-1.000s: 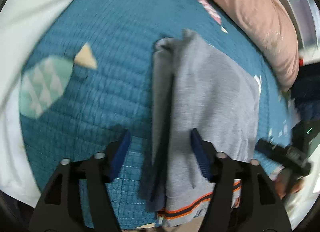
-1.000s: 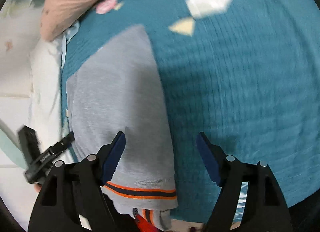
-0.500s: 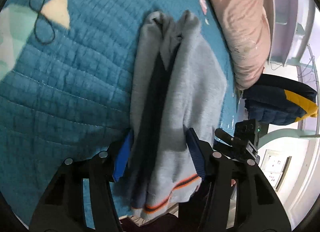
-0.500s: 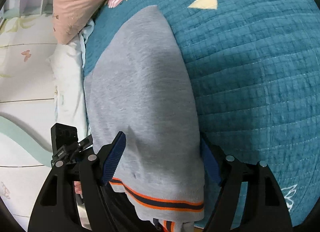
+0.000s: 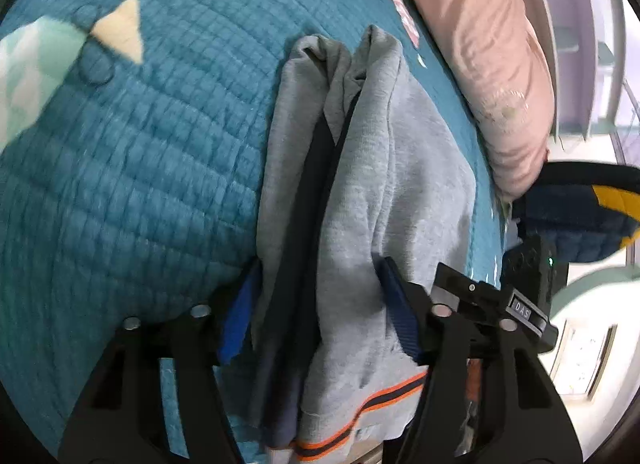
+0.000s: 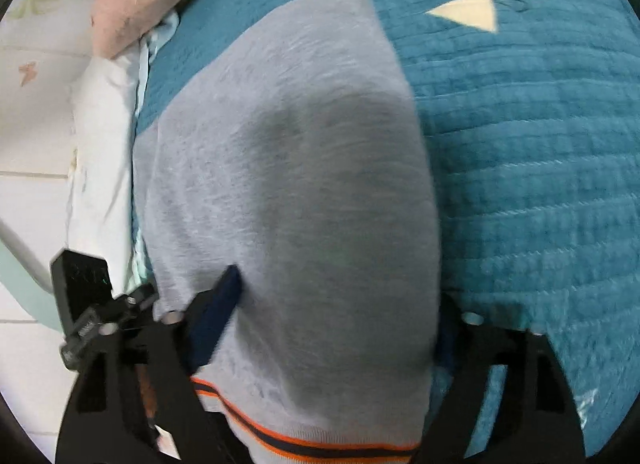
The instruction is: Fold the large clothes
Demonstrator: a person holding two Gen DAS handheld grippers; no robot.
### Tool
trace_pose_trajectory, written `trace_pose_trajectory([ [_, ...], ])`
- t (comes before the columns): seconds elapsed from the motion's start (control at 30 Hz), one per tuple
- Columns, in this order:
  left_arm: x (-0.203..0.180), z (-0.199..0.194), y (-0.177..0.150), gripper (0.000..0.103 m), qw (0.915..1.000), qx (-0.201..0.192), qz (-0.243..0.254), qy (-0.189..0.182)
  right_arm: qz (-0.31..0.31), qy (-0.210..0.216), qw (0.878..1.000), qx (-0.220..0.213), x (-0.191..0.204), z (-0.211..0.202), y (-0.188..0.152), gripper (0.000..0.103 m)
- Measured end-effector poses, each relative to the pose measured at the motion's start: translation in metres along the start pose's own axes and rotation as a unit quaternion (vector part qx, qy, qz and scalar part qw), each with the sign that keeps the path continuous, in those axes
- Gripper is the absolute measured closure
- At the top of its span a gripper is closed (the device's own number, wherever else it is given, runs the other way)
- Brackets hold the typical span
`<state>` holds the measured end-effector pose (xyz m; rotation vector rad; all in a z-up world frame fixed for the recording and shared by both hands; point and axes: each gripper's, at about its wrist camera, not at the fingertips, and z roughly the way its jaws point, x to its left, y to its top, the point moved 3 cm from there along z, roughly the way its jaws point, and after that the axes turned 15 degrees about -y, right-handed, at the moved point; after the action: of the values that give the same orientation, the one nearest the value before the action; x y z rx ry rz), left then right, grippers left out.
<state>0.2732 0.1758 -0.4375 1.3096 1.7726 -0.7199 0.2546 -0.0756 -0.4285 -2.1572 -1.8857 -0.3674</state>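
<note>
A teal quilted bedspread (image 5: 140, 183) covers the bed, with a pink pillow (image 5: 480, 63) along its far edge and a navy and yellow padded item (image 5: 580, 215) beyond the bed. On the bedspread lies the grey sweatshirt (image 6: 304, 183), already folded into a long narrow bundle, its orange and navy striped hem (image 6: 320, 444) toward the person. The left gripper (image 5: 316, 304) stands with its jaws wide, one on each side of the bundle near the hem, touching the cloth but not pressing it flat. The right gripper (image 6: 336, 312) is also spread around the same end. The step appears to be taking the hem end for the last fold. Next, both claws probably need to pinch all layers and carry the hem toward the far end.
</note>
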Motion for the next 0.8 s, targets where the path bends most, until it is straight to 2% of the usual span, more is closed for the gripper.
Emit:
trace_pose_trajectory([
  [0.03,-0.003,0.0,-0.001,0.063,0.9999,0.0,-0.004,-0.011,0.004,0.005,1.0,0.001,-0.002,-0.004,-0.001,0.042],
  [0.17,-0.022,0.003,-0.007,0.064,0.9989,0.01,0.045,0.002,-0.009,0.015,1.0,-0.002,0.004,-0.02,-0.005,0.059],
  [0.23,-0.029,0.002,-0.009,0.064,0.999,0.011,0.044,-0.001,-0.023,0.029,0.999,-0.012,0.009,-0.034,-0.008,0.066],
  [0.47,-0.064,0.007,-0.028,0.066,0.9969,0.018,0.076,0.01,-0.04,0.026,0.998,-0.032,0.013,-0.06,-0.019,0.069],
  [0.63,-0.089,0.029,-0.044,0.066,0.9973,0.019,0.069,-0.015,-0.037,0.026,0.997,-0.056,-0.013,-0.091,-0.024,0.069],
  [0.8,-0.129,0.057,-0.062,0.066,0.9952,0.026,0.09,-0.031,-0.025,0.027,0.996,-0.087,-0.053,-0.13,-0.022,0.069],
])
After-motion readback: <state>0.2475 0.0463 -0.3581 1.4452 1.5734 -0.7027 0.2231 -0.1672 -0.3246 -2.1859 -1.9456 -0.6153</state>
